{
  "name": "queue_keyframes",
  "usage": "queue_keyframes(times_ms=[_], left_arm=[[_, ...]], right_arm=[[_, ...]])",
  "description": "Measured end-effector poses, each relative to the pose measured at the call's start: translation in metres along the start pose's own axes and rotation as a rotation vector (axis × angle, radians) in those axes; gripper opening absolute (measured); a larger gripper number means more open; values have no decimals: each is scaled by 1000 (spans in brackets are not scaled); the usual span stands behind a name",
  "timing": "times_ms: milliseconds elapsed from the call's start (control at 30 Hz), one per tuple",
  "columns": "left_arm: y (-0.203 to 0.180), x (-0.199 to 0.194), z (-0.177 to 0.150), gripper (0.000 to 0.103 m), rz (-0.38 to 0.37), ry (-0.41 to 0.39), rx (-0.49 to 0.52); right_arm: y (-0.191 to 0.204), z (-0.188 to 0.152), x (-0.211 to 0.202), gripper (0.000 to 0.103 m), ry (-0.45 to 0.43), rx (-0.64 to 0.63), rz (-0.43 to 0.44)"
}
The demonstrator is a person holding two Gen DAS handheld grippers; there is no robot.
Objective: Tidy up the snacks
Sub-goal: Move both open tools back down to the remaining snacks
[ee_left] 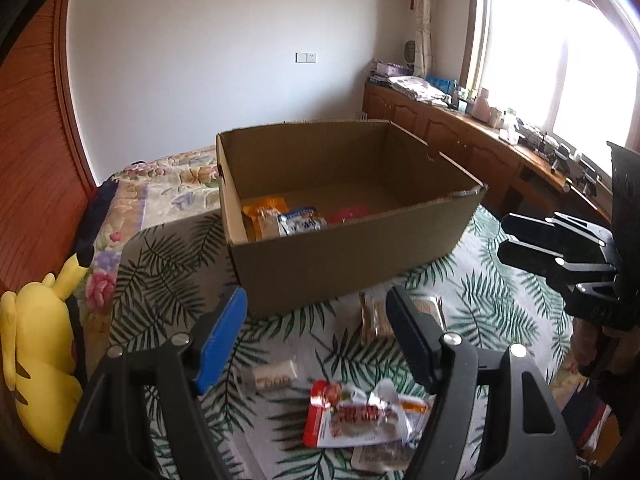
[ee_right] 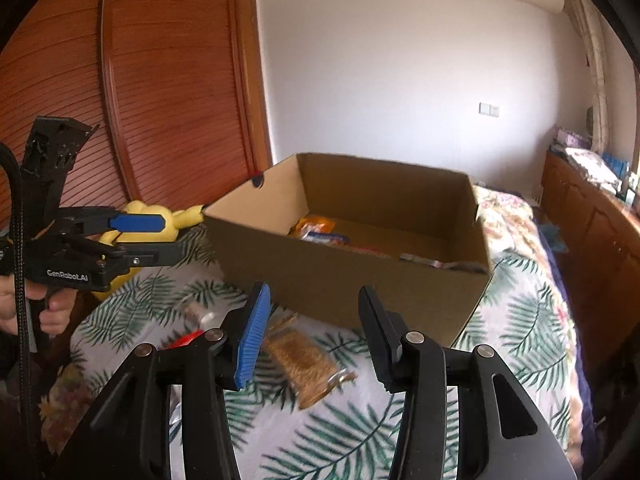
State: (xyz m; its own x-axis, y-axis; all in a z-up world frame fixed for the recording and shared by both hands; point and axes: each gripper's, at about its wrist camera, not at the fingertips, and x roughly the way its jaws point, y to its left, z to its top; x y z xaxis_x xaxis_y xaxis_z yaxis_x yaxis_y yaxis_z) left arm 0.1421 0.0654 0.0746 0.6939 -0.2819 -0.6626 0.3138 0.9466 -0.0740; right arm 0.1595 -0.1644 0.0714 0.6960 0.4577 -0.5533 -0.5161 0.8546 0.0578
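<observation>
- The cardboard box [ee_left: 352, 256] sits open on the palm-leaf bedspread [ee_left: 168, 264], and there are snacks in it already: an orange packet [ee_left: 266, 206], a blue-and-white packet [ee_left: 302, 220] and something pink [ee_left: 348, 213] on its floor.
- The left gripper [ee_left: 316, 340] hangs over the loose snacks in front of the box, jaws wide apart, nothing between them.
- Below it lies a red-and-white packet [ee_left: 352, 416], crumpled, with a small pale packet [ee_left: 276, 376] just to its left and a brown packet [ee_left: 374, 320] nearer the box wall.
- From the right wrist view, the right gripper [ee_right: 312, 338] has its jaws partly open and empty, hovering above a brown snack bar [ee_right: 304, 364] that lies on the bedspread, just short of the box.
- The pads touch nothing; the bar shows in the gap below them.
- At the left of that view a hand [ee_right: 44, 308] grips the other tool's handle.
- A yellow plush toy [ee_left: 40, 364] rests at the bed's edge, well apart from the snacks.
</observation>
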Motion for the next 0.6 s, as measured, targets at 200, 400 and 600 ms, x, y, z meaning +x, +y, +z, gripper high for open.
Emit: queue_keyframes(times_ms=[200,400,600], left_arm=[[-8,2,-23,72,-3,26,33],[-13,15,-47,72,-17,66,33],[-10,33,-67,72,-30,111,7]], right_arm=[[5,-16,6,47,36,-13,14],[7,-33,29,52,105,-32,-5],[3,-46,59,56,188,-8,-12]])
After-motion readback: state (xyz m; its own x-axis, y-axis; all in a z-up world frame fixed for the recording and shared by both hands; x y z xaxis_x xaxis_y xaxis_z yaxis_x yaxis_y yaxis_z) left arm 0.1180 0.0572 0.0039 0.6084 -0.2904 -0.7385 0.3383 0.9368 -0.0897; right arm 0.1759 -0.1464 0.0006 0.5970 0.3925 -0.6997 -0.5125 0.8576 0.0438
